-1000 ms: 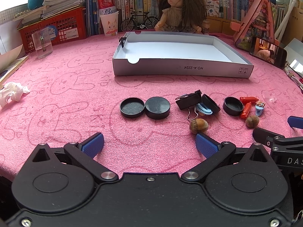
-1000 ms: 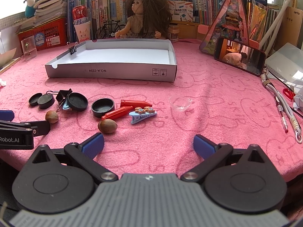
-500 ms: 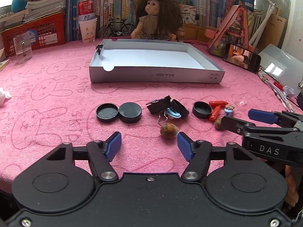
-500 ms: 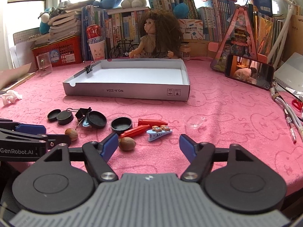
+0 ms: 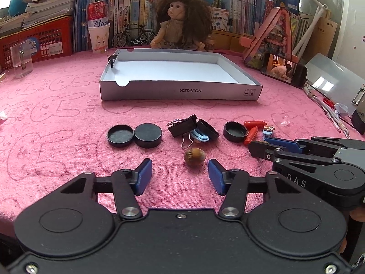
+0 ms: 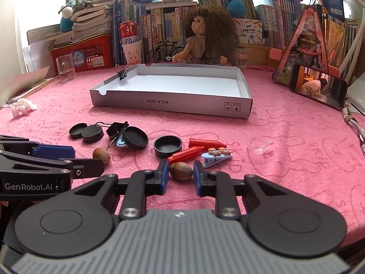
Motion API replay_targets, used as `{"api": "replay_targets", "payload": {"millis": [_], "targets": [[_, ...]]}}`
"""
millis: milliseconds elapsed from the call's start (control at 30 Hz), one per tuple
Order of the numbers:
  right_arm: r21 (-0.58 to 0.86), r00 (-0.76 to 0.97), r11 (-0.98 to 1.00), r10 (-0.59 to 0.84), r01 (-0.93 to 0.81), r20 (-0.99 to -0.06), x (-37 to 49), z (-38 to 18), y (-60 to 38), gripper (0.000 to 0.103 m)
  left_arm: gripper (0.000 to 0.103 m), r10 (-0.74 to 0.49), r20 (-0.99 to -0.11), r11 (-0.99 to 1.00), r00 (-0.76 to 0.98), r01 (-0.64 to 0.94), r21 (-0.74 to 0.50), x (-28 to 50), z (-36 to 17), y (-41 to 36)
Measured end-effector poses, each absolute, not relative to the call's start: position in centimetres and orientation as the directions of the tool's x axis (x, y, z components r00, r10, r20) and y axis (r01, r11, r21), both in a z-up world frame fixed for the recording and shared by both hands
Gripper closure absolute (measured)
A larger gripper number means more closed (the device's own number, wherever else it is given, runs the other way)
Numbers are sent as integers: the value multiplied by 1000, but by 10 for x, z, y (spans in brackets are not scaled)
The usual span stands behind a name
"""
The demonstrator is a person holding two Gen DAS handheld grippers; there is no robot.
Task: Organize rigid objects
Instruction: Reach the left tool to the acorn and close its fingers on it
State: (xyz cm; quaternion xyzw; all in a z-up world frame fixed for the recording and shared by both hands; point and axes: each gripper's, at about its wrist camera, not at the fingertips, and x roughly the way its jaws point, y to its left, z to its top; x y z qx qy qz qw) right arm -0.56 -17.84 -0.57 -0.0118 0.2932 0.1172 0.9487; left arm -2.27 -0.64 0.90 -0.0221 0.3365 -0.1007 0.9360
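Brown, hard-shelled and rounded, two nuts lie on the pink cloth [image 6: 285, 123] in front of the white cardboard tray [image 6: 171, 101], among the loose small items. The right nut [image 6: 181, 170] sits nearest the camera side of the tray's front wall, just below the red tubes [image 6: 194, 153]. The right gripper [image 6: 180, 175] has narrowed to its tightest, its blue pads at the nut's two flanks; contact looks made, though a sliver of gap cannot be excluded. The left nut [image 5: 194, 156] lies before the tray's centre, just ahead of the left gripper [image 5: 180, 175], whose jaws are closing with nothing yet between them. Judged by form, each nut is light, stiff and smooth, so liable to squirt from flat pads; the widest girth, across the short axis, is probably the safest hold.
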Motion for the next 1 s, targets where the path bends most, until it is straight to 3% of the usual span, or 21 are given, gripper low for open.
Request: {"api": "replay_targets", "payload": {"millis": [567, 1000], "targets": [[45, 821, 977, 199, -207, -535, -10, -1, -184, 75, 81, -232, -608, 971, 759, 220, -95, -10, 8, -24], [39, 838, 984, 170, -176, -518, -3, 7, -189, 75, 82, -227, -572, 973, 788, 214, -92, -9, 23, -20]]}}
